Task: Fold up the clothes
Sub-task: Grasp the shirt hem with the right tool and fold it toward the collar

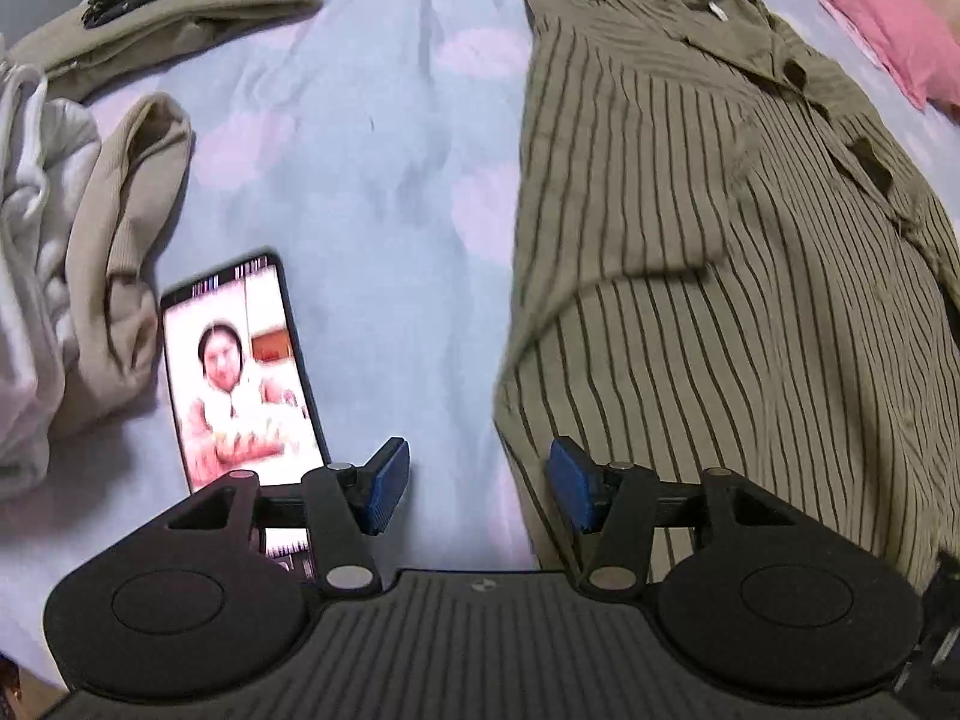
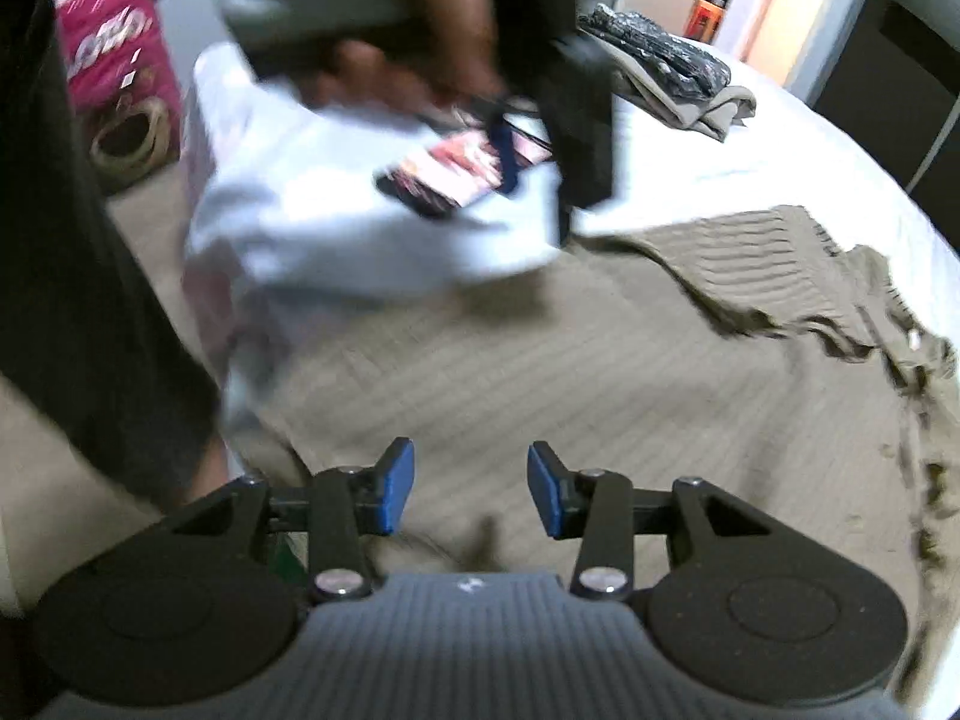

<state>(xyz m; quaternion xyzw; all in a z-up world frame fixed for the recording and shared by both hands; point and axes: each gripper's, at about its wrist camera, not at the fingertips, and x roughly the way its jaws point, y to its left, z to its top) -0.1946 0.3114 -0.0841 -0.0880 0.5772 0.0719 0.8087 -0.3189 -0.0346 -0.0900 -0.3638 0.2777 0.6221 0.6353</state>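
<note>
Shirt (image 1: 720, 300) flat on bedsheet (image 1: 390, 150) — collar far, hem near, stripes lengthwise.

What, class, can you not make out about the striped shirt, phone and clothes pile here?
- Striped shirt: left wrist view, hem hidden behind the tongs' body.
- Phone: left wrist view, bottom end covered likewise; right wrist view, motion-blurred.
- Clothes pile: cut by the left edge.
</note>
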